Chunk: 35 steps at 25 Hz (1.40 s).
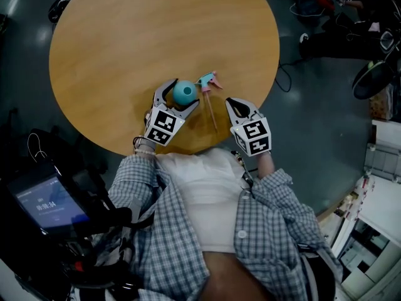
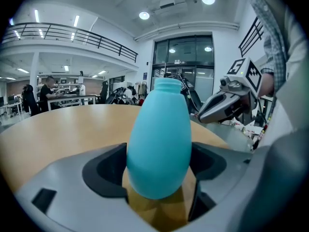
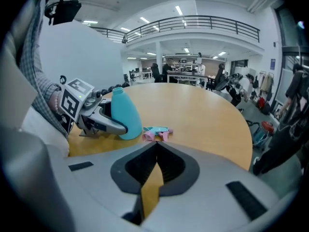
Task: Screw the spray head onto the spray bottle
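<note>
Left tongs [image 1: 186, 94] gape wide around the upright teal spray bottle [image 2: 159, 139] on the counter [image 1: 125, 42]. The spray head [image 1: 208, 81] lies just right of it. Right tongs [image 1: 230, 103] are closed and empty.

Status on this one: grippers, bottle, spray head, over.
Left gripper open, jaws straddling upright teal bottle. Right gripper shut, empty. Spray head lying on table beside bottle, not fitted. No obstruction seen.

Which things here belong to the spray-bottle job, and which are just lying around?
Job: spray bottle, standing between the jaws of the open left gripper; spray head, lying on the table; right gripper, shut, empty.
Lying about: lit screen; floor cable.
</note>
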### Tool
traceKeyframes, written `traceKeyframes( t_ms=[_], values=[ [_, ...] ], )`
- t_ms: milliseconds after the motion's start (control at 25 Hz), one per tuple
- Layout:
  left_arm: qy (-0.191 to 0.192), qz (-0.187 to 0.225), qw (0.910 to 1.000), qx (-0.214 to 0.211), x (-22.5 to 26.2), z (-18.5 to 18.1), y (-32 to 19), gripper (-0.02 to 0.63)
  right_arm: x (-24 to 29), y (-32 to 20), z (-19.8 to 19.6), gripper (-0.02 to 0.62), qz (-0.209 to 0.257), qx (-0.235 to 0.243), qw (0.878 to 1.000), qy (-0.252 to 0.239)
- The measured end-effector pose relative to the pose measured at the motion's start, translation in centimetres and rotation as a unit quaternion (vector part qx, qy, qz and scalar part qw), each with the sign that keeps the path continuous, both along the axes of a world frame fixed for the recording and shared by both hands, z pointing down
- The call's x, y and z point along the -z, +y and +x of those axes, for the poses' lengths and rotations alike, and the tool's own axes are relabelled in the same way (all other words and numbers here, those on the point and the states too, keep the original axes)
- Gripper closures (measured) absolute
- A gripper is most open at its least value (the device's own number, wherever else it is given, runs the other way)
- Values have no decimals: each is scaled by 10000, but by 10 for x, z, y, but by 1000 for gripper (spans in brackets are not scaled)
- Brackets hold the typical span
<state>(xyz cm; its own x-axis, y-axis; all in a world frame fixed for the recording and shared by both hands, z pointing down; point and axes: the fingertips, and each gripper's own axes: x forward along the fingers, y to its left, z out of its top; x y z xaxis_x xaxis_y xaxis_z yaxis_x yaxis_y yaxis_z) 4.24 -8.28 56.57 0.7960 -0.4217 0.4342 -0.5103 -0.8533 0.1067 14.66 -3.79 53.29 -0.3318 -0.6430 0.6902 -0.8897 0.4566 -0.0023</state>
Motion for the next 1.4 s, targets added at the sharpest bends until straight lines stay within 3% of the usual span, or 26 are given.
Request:
traceKeyframes(
  t_ms=[240,440,520,800,1120,1200,1400],
  values=[
    [23,-2,10000,28,-3,0,-1,202,-8,-28,6,600,-158,945,9922,792],
    [9,-30,10000,57,-6,2,-2,202,-22,-50,0,586,-416,1302,9878,750],
    [8,-34,10000,69,-7,3,-3,202,-32,-53,-2,493,-626,1457,9843,770],
    [16,-38,10000,89,-8,3,-1,202,-65,-48,-9,492,-1128,1807,9709,1094],
    [19,-62,9999,80,-7,2,2,202,-79,-51,-14,494,-1310,1599,9729,1034],
    [23,-58,9999,82,-8,1,3,202,-79,-52,-14,543,-1293,1551,9737,1050],
    [30,-55,9999,91,-11,-1,2,202,-83,-56,-10,555,-1181,1361,9793,923]
  ],
)
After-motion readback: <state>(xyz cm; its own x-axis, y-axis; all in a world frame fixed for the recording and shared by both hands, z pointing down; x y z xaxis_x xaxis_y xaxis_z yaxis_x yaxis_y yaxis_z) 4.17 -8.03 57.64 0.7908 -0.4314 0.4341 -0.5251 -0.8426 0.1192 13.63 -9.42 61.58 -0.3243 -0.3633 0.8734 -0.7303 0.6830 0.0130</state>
